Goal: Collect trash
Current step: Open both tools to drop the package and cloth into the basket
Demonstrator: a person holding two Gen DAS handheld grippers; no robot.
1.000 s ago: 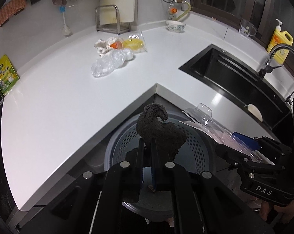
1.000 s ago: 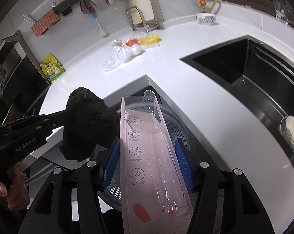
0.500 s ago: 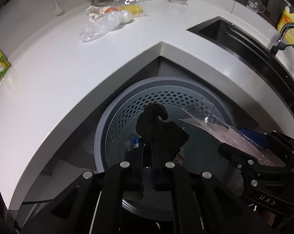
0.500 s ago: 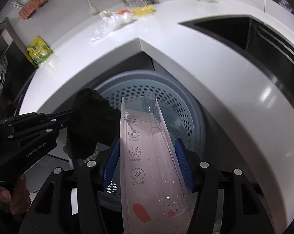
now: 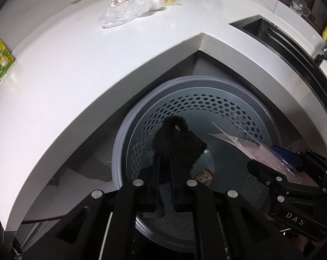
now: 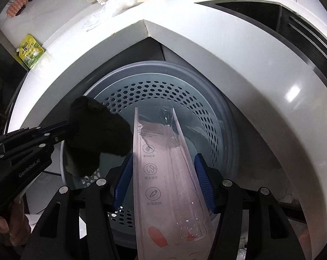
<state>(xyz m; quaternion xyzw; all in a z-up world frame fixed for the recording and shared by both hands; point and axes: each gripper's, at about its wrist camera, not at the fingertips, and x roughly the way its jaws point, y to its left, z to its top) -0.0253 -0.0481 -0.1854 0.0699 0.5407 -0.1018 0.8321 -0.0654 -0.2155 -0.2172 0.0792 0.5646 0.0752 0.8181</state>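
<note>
Trash in hand: a dark fuzzy scrap point(image 5: 178, 143) sits between the pads of the left gripper point(image 5: 165, 169), whose jaws are opening by a narrow gap; it hangs over the mouth of the perforated grey bin point(image 5: 206, 108). The right gripper point(image 6: 163, 173) holds a clear plastic toothbrush package point(image 6: 161, 173) across wide-set blue pads, above the same bin. More trash, a crumpled plastic bag point(image 5: 124, 14), lies on the white countertop point(image 5: 76, 65), beyond the corner.

Right claw point(image 6: 163, 173) grips packaging point(image 6: 163, 184), seemingly.
</note>
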